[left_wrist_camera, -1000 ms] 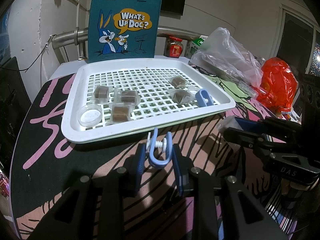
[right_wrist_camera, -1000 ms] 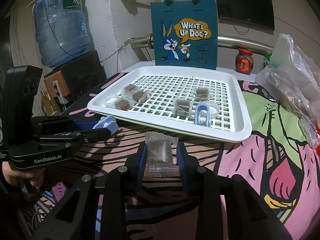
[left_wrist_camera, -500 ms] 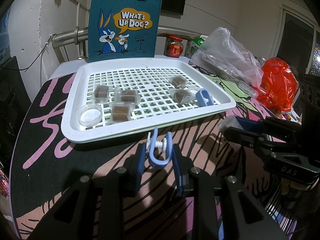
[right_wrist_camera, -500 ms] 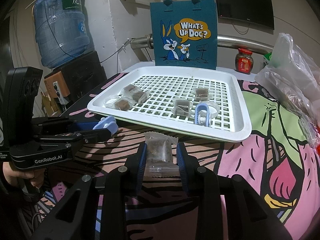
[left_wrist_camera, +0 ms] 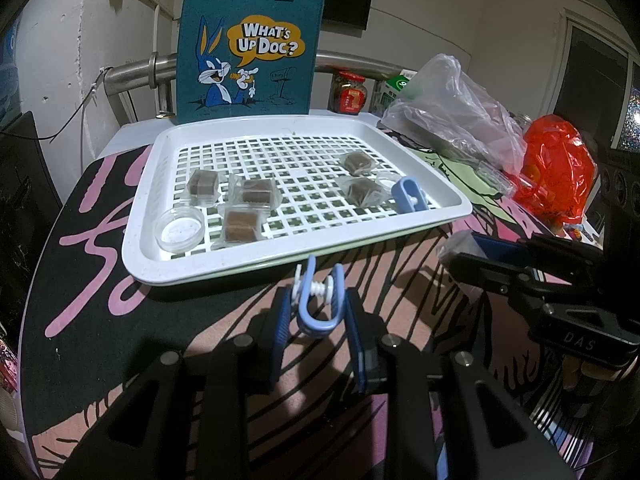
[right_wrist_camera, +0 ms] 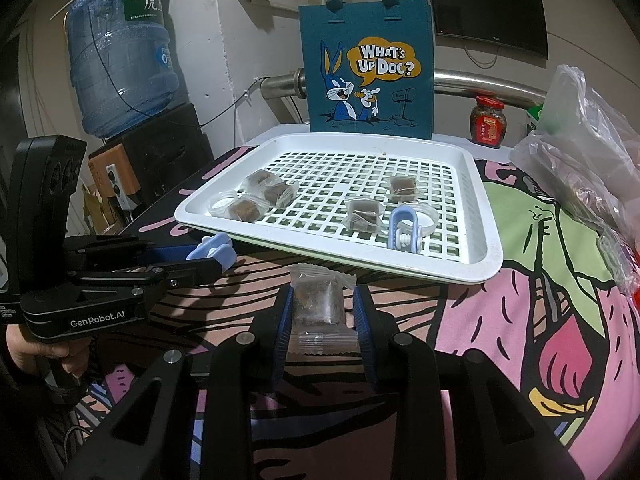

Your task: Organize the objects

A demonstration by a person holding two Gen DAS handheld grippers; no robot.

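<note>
Lettering reading "WHAT'S UP DOC?" is showing on the teal tote bag (left_wrist_camera: 248, 46) standing behind the white slotted tray (left_wrist_camera: 140, 216), and "GenRobot.AI" is printed on the body of the left hand-held gripper (left_wrist_camera: 316, 314), while "DAS" is showing on the right one's body. A blue water jug (right_wrist_camera: 120, 52) carrying a green label with a Chinese character is sitting off to the left, and a red-lidded jar (right_wrist_camera: 488, 120) is standing by the rail.

The left hand-held gripper is clenching a blue clip (left_wrist_camera: 318, 302) just short of the tray's near rim. The right hand-held gripper (right_wrist_camera: 322, 314) is grasping a wrapped brown candy (right_wrist_camera: 318, 304), also just before that rim. Five more wrapped candies (left_wrist_camera: 248, 192) are lying inside the tray, three left and two right, with a clear round lid (left_wrist_camera: 180, 229) at the near left corner and a second blue clip (right_wrist_camera: 406, 226) near the right front. The tray's far half is lying open. Clear plastic bags (left_wrist_camera: 452, 108) and a red bag (left_wrist_camera: 556, 168) are crowding the counter (left_wrist_camera: 80, 280) on the right, just beside the tray's edge.
</note>
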